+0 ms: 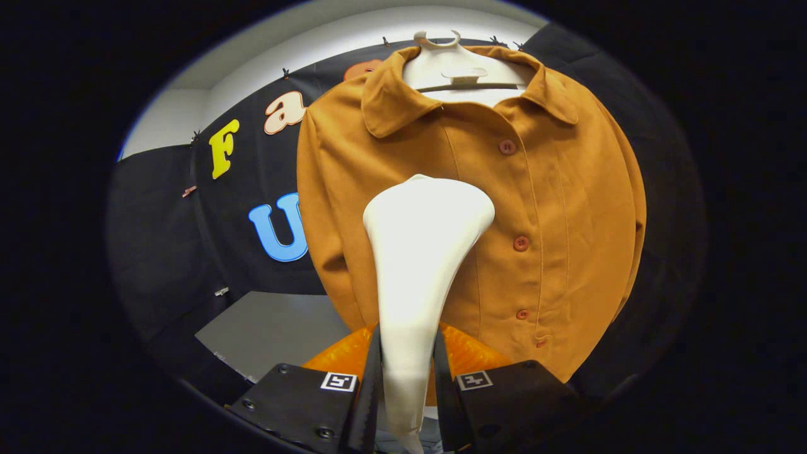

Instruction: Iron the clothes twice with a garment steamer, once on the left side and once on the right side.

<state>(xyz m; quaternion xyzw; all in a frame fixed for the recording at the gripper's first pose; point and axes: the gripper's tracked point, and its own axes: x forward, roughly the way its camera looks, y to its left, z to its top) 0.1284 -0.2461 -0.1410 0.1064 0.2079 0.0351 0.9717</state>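
A mustard-brown buttoned jacket [542, 208] hangs on a white hanger [455, 68] straight ahead of me. My gripper [406, 378] is shut on the handle of a white garment steamer [419, 252], both black fingers pressing its narrow neck. The steamer's wide head rises beyond the fingers and sits in front of the jacket's chest, left of the button row. I cannot tell whether the head touches the cloth. An orange part [470, 356] of the steamer shows just behind the fingers.
A grey tabletop [271, 331] lies low to the left of the jacket. Black cloth walls close the booth behind and to both sides of the jacket.
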